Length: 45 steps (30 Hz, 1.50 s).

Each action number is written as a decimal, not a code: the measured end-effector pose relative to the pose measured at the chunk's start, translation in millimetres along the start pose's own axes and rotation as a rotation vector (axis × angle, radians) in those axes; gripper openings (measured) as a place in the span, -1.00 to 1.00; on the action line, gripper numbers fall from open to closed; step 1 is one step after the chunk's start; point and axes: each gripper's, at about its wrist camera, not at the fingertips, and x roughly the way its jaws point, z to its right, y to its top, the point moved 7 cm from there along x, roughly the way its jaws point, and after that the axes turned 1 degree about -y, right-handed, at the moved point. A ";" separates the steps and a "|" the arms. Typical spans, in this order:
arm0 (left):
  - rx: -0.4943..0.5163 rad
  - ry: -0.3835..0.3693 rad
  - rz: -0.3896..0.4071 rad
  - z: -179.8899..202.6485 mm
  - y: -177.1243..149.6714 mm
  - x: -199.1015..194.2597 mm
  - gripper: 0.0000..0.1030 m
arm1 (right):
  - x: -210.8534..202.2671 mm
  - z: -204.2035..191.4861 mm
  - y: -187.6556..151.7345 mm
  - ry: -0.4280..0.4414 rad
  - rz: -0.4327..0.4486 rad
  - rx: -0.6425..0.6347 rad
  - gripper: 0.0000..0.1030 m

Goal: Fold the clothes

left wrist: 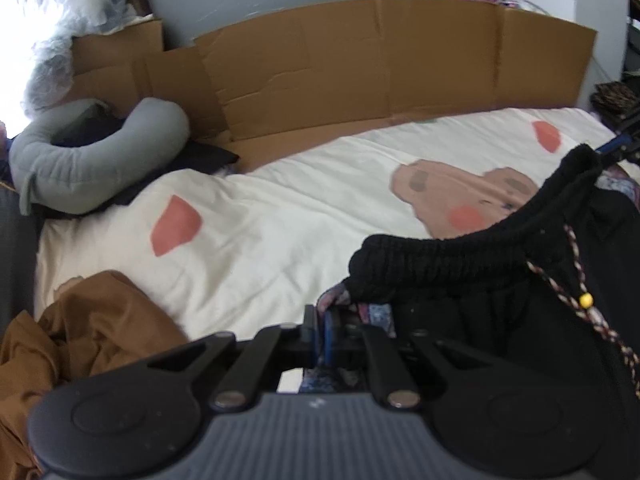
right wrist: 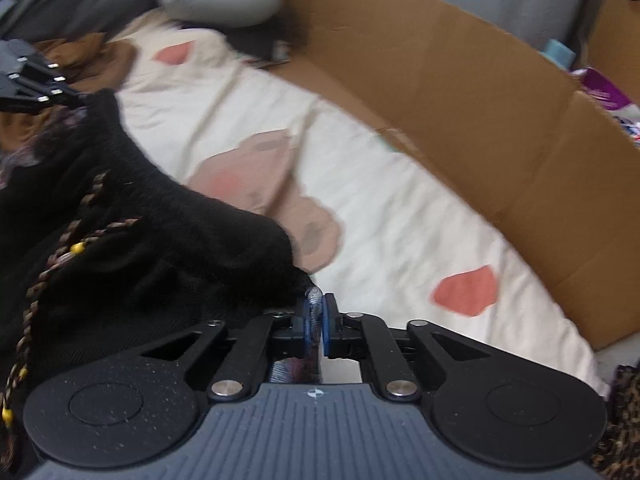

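the left gripper (left wrist: 322,320) pinches one end of the black garment's waistband (left wrist: 440,264), raised over the bedspread (left wrist: 280,216); the right gripper (right wrist: 318,316) looks clamped on the other end, though blurred. keep both pinches level and the band taut.

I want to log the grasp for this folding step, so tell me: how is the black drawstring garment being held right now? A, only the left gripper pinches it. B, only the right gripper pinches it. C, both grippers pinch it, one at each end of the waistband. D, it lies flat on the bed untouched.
C: the left gripper and the right gripper are each shut on an end of the black drawstring garment, its waistband stretched between them above the bedspread.
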 end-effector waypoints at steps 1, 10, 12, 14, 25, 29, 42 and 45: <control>-0.008 -0.007 -0.020 -1.1 -1.4 5.3 -0.95 | 3.5 3.2 2.4 0.001 -0.004 0.016 -0.98; -0.053 -0.061 -0.141 -2.5 -22.2 35.8 -0.66 | 32.3 -0.9 -4.6 0.150 -0.077 0.070 -0.88; -0.057 -0.080 -0.131 -4.6 -20.3 29.2 -0.48 | 30.7 5.9 -6.0 0.166 -0.076 0.091 -0.68; -0.086 -0.106 -0.120 -7.7 -17.6 25.7 -0.36 | 29.6 13.0 -4.2 0.175 -0.066 0.101 -0.52; -0.158 -0.221 -0.133 -0.4 -11.8 50.0 0.11 | 60.1 -0.5 8.0 0.336 -0.139 0.033 -0.17; -0.181 -0.245 -0.157 -2.7 -11.7 63.4 0.21 | 75.6 -3.6 9.2 0.361 -0.166 0.035 -0.14; -0.228 -0.361 -0.258 0.4 -28.1 82.8 0.05 | 100.7 -25.7 11.2 0.436 -0.191 0.015 -0.16; -0.194 -0.350 -0.270 0.6 -25.8 83.4 -0.33 | 101.7 -26.9 11.8 0.439 -0.204 0.000 -0.20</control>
